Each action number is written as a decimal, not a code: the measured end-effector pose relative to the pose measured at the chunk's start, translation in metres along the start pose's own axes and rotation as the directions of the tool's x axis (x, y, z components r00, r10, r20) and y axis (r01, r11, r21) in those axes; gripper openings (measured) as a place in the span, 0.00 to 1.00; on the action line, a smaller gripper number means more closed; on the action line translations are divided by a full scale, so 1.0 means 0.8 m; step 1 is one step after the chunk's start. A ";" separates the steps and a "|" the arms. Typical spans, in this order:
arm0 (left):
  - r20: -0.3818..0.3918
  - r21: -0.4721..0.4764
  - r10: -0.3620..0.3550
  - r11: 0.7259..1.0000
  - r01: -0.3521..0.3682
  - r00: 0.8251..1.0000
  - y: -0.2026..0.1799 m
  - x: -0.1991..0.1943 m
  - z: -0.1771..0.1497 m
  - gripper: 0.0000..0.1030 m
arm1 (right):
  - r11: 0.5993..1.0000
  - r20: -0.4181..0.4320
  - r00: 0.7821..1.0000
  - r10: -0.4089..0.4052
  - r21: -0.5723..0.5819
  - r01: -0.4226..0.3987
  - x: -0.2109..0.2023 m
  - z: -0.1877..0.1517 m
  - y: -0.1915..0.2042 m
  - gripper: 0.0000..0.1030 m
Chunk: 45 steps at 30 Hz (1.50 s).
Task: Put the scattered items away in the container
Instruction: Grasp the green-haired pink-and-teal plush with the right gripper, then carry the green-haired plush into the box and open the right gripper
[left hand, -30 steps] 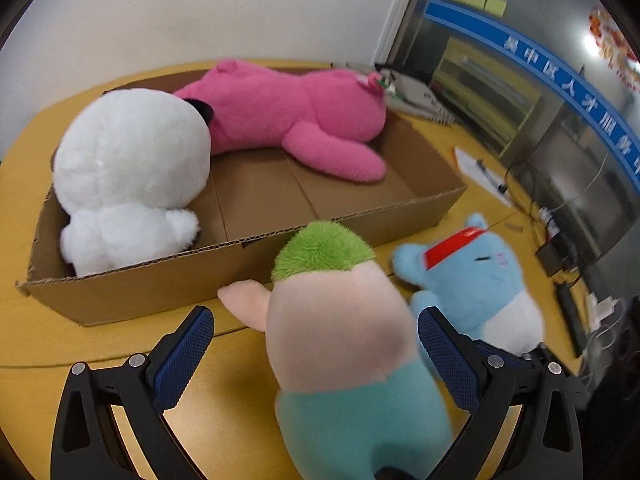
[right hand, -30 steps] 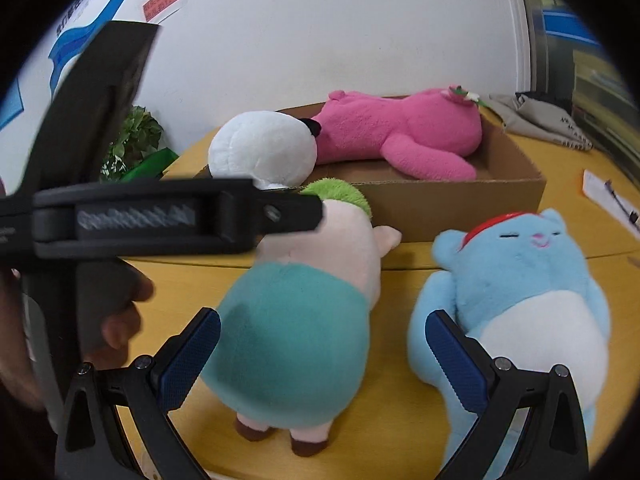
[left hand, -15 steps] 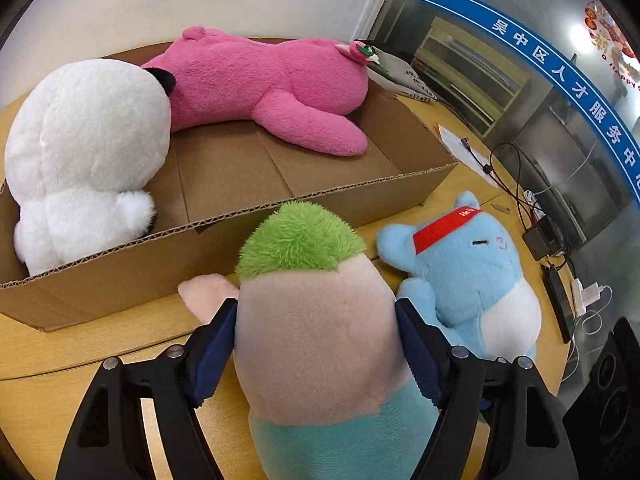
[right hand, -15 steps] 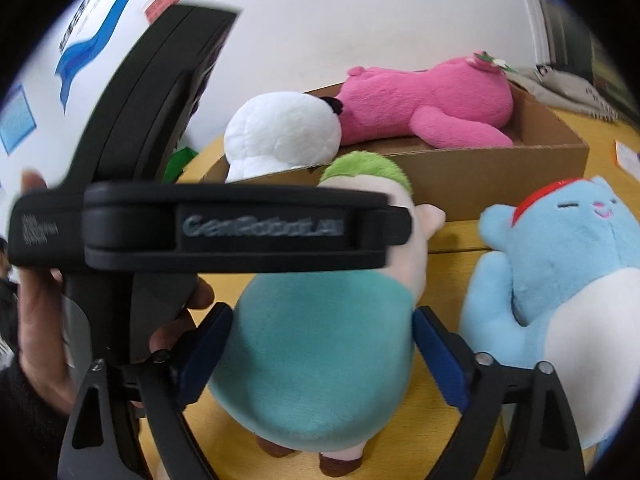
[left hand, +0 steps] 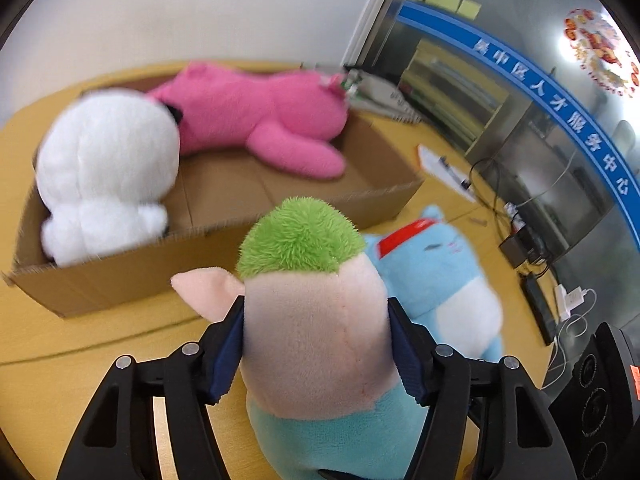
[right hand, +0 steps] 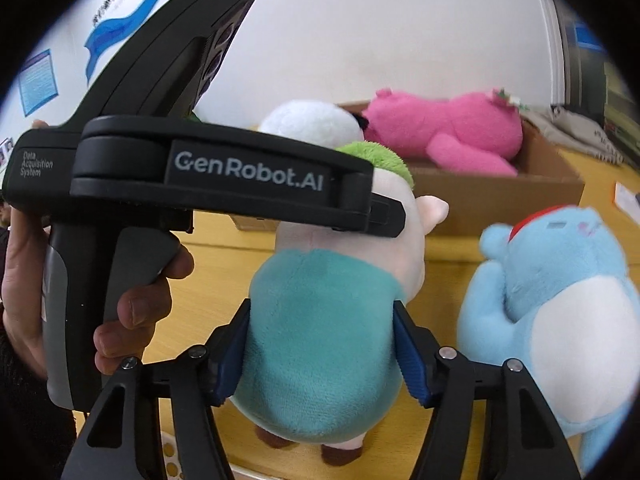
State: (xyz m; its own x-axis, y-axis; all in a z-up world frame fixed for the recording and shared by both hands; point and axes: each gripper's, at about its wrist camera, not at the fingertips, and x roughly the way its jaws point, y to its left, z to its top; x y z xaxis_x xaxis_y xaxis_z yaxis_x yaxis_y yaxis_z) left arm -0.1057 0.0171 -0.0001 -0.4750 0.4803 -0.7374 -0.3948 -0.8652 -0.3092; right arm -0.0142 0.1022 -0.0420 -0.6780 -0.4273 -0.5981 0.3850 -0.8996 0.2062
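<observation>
On yellow wooden tabletop, before brown cardboard box: soft green-haired plush pig in teal shirt. Left gripper closing on head, right gripper closing on belly; pads dent plush. Likely light, squashy.

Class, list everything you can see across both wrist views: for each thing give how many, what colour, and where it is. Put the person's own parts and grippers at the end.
Green-haired plush: one, peach head, teal body; on the table before the box, between both grippers' pads.
Blue cat plush: one, light blue, white belly, red cap; on the table beside the green-haired plush.
Pink plush: one; lying in the box.
White plush: one; in the box's left end.
Cardboard box: one, brown; on the table.
Table: one, yellow wood.
Left gripper: black, blue pads, closing on the head.
Right gripper: black, closing on the body.
Hand: holds the left gripper's handle.
</observation>
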 end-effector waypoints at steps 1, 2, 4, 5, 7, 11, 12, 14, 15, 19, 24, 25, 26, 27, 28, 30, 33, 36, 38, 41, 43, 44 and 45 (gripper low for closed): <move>0.025 0.010 0.000 1.000 -0.001 1.000 -0.006 -0.012 0.006 0.68 | 1.000 0.018 1.000 -0.001 -0.010 0.001 -0.006 0.006 0.002 0.62; 0.047 0.019 -0.001 1.000 0.000 0.999 -0.012 -0.023 0.012 0.68 | 1.000 0.033 0.999 -0.001 -0.017 0.002 -0.011 0.012 0.003 0.62; 0.088 0.041 -0.001 0.999 -0.002 0.996 -0.021 -0.039 0.025 0.68 | 1.000 0.067 0.998 0.007 -0.022 -0.005 -0.025 0.029 0.003 0.62; 0.106 0.053 -0.004 0.999 -0.002 0.994 -0.025 -0.047 0.033 0.68 | 1.000 0.081 0.997 0.009 -0.025 -0.007 -0.030 0.038 0.004 0.62; 0.141 0.069 -0.008 0.998 -0.002 0.990 -0.030 -0.061 0.050 0.68 | 0.999 0.119 0.993 0.008 -0.041 -0.003 -0.041 0.059 0.005 0.62; 0.189 0.097 0.000 0.995 -0.019 0.982 -0.040 -0.080 0.090 0.68 | 0.996 0.180 0.984 0.006 -0.089 0.010 -0.051 0.105 0.005 0.62; 0.201 0.106 0.003 0.994 -0.025 0.980 -0.042 -0.084 0.105 0.68 | 0.995 0.194 0.981 0.007 -0.100 0.013 -0.052 0.118 0.005 0.62; 0.218 0.121 0.009 0.992 -0.036 0.976 -0.045 -0.085 0.129 0.68 | 0.993 0.219 0.976 0.006 -0.116 0.020 -0.051 0.142 0.003 0.62; 0.228 0.117 0.008 0.993 -0.036 0.974 -0.042 -0.083 0.141 0.68 | 0.993 0.230 0.973 0.007 -0.119 0.022 -0.050 0.155 0.000 0.62; 0.234 0.114 0.036 0.991 -0.064 0.972 -0.012 -0.058 0.195 0.68 | 0.993 0.254 0.967 0.009 -0.114 0.021 -0.021 0.203 -0.017 0.62; 0.179 0.080 0.049 0.995 -0.064 0.983 0.044 0.008 0.230 0.68 | 0.997 0.255 0.967 -0.005 -0.079 0.026 0.047 0.233 -0.047 0.62; 0.156 0.069 0.050 0.996 -0.062 0.986 0.056 0.025 0.234 0.68 | 0.997 0.243 0.970 -0.005 -0.071 0.023 0.061 0.233 -0.052 0.62; 0.134 0.060 0.051 0.996 -0.059 0.990 0.068 0.043 0.237 0.68 | 0.998 0.225 0.974 -0.004 -0.061 0.018 0.077 0.232 -0.057 0.62; 0.120 0.055 0.052 0.997 -0.059 0.991 0.073 0.054 0.236 0.68 | 0.998 0.207 0.978 -0.006 -0.053 0.017 0.094 0.230 -0.063 0.62; 0.098 0.045 0.054 0.997 -0.059 0.994 0.083 0.071 0.235 0.68 | 0.999 0.192 0.981 -0.009 -0.050 0.018 0.107 0.226 -0.067 0.62; 0.053 0.020 0.057 0.998 -0.058 0.997 0.099 0.102 0.231 0.68 | 0.998 0.155 0.988 -0.020 -0.052 0.028 0.139 0.216 -0.074 0.62; 0.001 0.014 0.054 0.998 -0.054 0.999 0.108 0.134 0.220 0.68 | 0.998 0.100 0.995 -0.029 -0.049 0.034 0.172 0.191 -0.089 0.62; -0.021 0.042 0.053 0.998 -0.052 0.998 0.104 0.153 0.209 0.70 | 0.998 0.041 0.998 -0.041 -0.037 0.043 0.188 0.177 -0.097 0.62; -0.039 0.022 0.032 0.999 -0.032 0.999 0.105 0.159 0.202 0.70 | 0.998 0.011 0.999 -0.048 -0.035 0.048 0.190 0.172 -0.099 0.62; -0.078 0.052 0.044 0.998 -0.040 0.996 0.102 0.172 0.192 0.72 | 0.999 -0.056 0.997 -0.047 -0.025 0.046 0.193 0.164 -0.103 0.64; -0.065 0.074 0.079 0.994 -0.075 0.995 0.095 0.175 0.190 0.77 | 0.999 -0.084 0.995 -0.044 0.000 0.045 0.195 0.158 -0.106 0.66; -0.065 0.067 0.089 0.994 -0.085 0.994 0.094 0.176 0.192 0.78 | 0.999 -0.083 0.995 -0.048 0.009 0.049 0.194 0.157 -0.107 0.68; -0.064 0.060 0.099 0.994 -0.095 0.993 0.094 0.177 0.193 0.80 | 0.999 -0.087 0.995 -0.051 0.016 0.052 0.194 0.156 -0.108 0.71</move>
State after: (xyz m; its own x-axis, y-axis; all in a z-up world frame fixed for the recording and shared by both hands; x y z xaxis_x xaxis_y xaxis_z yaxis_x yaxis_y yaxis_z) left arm -0.3235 0.0424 -0.0350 -0.4600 0.3821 -0.8015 -0.3941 -0.8968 -0.2013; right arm -0.2308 0.1020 -0.0558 -0.6397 -0.3718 -0.6728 0.3391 -0.9220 0.1870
